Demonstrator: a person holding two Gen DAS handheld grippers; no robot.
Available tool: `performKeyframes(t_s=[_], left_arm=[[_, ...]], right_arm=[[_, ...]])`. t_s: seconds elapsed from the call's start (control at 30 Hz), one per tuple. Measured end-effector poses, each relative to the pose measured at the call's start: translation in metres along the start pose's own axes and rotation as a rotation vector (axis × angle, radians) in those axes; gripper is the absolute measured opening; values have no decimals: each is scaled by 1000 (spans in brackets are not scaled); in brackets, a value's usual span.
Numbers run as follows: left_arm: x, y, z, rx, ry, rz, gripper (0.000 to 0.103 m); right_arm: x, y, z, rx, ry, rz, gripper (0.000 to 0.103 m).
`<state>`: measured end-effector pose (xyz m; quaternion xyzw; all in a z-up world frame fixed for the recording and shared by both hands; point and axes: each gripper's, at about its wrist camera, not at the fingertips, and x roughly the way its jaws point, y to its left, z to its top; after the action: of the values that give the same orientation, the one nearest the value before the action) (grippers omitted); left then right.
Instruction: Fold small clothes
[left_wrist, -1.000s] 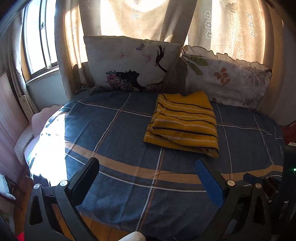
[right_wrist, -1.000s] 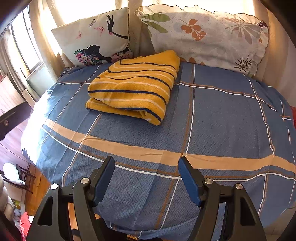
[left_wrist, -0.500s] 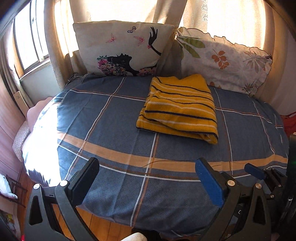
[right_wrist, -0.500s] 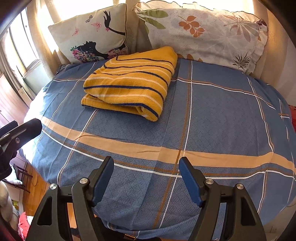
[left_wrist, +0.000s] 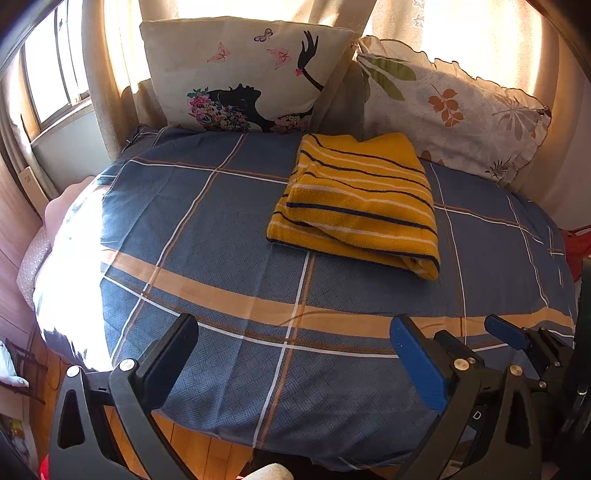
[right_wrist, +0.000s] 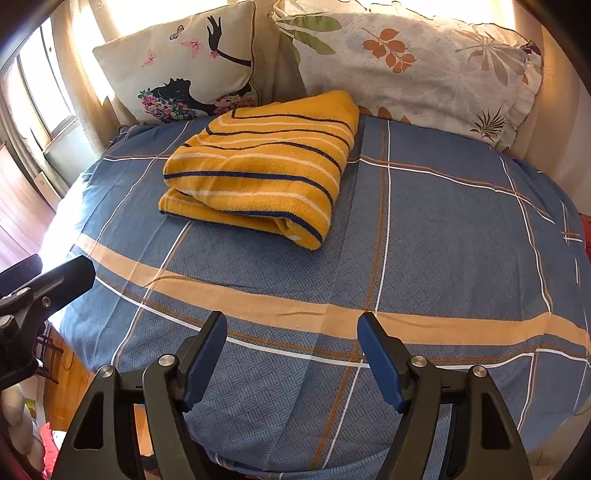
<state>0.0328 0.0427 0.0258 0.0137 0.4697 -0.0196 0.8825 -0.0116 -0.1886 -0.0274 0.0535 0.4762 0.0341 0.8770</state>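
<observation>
From the left wrist, the left gripper stood with its jaws wide apart and empty over the near edge of the blue checked bedsheet. The folded yellow striped garment lay well ahead, right of centre, touching the leaf-print pillow. The right gripper's tip was cut off at the right edge.

From the right wrist, the right gripper was likewise spread and empty; the garment lay ahead, to the left.
</observation>
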Motion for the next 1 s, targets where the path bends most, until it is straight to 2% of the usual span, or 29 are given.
performKeyframes(t_s=[1.0], left_arm=[[31, -12, 5, 8, 93, -37, 103]], right_arm=[[16, -11, 13, 11, 21, -20, 79]])
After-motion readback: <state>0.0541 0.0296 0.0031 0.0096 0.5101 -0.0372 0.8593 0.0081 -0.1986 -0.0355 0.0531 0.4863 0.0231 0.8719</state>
